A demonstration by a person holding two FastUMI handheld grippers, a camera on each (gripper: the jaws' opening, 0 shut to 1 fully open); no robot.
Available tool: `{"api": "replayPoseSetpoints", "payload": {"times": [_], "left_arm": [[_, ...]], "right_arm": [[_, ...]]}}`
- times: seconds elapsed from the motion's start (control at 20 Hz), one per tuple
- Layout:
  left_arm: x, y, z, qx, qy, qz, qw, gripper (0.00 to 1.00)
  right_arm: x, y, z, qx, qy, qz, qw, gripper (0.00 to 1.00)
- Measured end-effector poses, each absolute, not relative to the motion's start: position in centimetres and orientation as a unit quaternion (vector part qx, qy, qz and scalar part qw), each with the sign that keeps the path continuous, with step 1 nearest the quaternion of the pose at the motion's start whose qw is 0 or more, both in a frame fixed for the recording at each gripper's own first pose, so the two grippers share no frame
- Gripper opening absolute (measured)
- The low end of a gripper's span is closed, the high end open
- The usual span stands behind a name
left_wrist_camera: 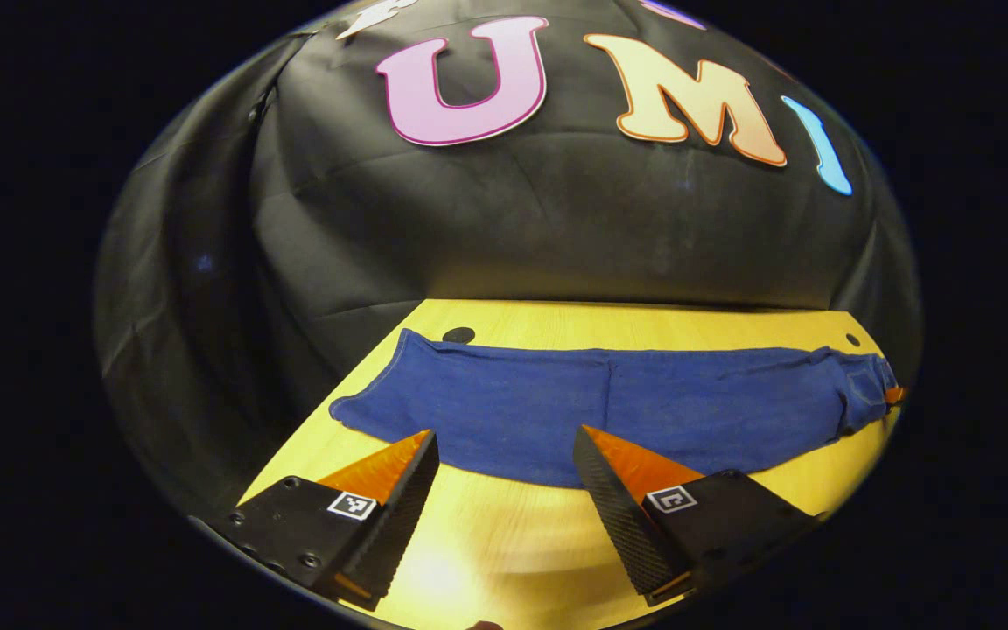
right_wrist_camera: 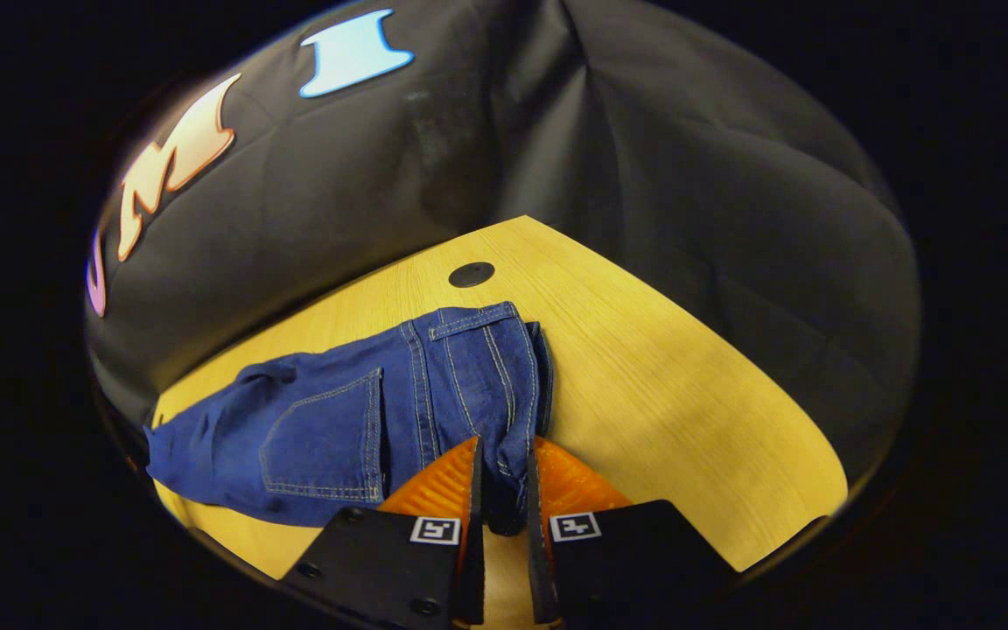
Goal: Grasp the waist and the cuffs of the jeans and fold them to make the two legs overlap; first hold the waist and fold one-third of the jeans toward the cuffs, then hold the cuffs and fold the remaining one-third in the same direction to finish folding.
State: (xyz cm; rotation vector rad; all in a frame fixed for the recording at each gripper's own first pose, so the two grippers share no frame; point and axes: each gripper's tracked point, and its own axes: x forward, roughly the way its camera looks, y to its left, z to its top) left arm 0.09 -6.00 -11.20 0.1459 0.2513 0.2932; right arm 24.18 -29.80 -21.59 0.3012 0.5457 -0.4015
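Note:
Blue jeans (left_wrist_camera: 609, 411) lie stretched across the yellow wooden table (left_wrist_camera: 504, 542), legs overlapped, cuffs at the left end and waist at the right end in the left gripper view. My left gripper (left_wrist_camera: 504, 437) hovers open just short of the legs' near edge, nothing between its orange fingers. In the right gripper view the waist of the jeans (right_wrist_camera: 434, 385) with a back pocket lies close ahead. My right gripper (right_wrist_camera: 501, 455) is shut on the waistband's near corner, denim pinched between both pads.
The black cloth wall (left_wrist_camera: 504, 227) runs right behind the table's far edge. A round black cable cap (right_wrist_camera: 472, 274) sits in the tabletop beyond the waist, and another cable cap (left_wrist_camera: 458, 335) sits near the cuffs. Bare wood (right_wrist_camera: 688, 394) spreads right of the waist.

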Motion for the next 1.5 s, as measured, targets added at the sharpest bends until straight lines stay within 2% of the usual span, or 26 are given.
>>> {"api": "replayPoseSetpoints", "payload": {"times": [0.15, 0.35, 0.6, 0.75, 0.9, 1.15, 1.3, 1.35, 1.5], "left_arm": [[0.0, -5.9, -11.5, 0.069, 0.128, 0.145, 0.979, 0.95], [-0.1, -5.0, -11.2, 0.071, 0.128, 0.14, 0.979, 0.95], [-0.8, -3.1, -10.6, 0.055, 0.122, 0.125, 0.983, 0.95], [-1.0, -2.7, -9.7, 0.052, 0.115, 0.086, 0.988, 0.96], [-1.1, -2.1, -9.1, 0.06, 0.107, 0.05, 0.991, 0.94], [-0.7, -1.7, -9.7, 0.038, 0.1, 0.005, 0.994, 0.94], [-0.7, -1.3, -10.5, 0.019, 0.106, -0.004, 0.994, 0.94], [-0.9, -1.2, -10.6, 0.01, 0.107, -0.006, 0.994, 0.94], [-1.3, -0.6, -10.9, 0.0, 0.107, -0.004, 0.994, 0.94]], "right_arm": [[24.5, -29.6, -21.0, 0.134, 0.26, -0.204, 0.934, 0.03], [24.5, -28.3, -16.9, 0.127, 0.214, -0.19, 0.95, 0.04], [26.5, -21.6, -8.5, 0.248, 0.11, -0.099, 0.957, 0.03], [27.7, -17.5, -6.8, 0.275, 0.079, -0.053, 0.957, 0.02], [28.9, -10.9, -5.4, 0.268, 0.069, -0.002, 0.961, 0.03], [29.6, 4.3, -2.9, 0.264, 0.063, 0.121, 0.955, 0.03], [30.9, 11.6, -4.1, 0.253, 0.071, 0.17, 0.95, 0.02], [31.3, 14.0, -5.8, 0.246, 0.086, 0.179, 0.949, 0.05], [33.7, 19.2, -13.6, 0.219, 0.173, 0.185, 0.942, 0.03]]}}
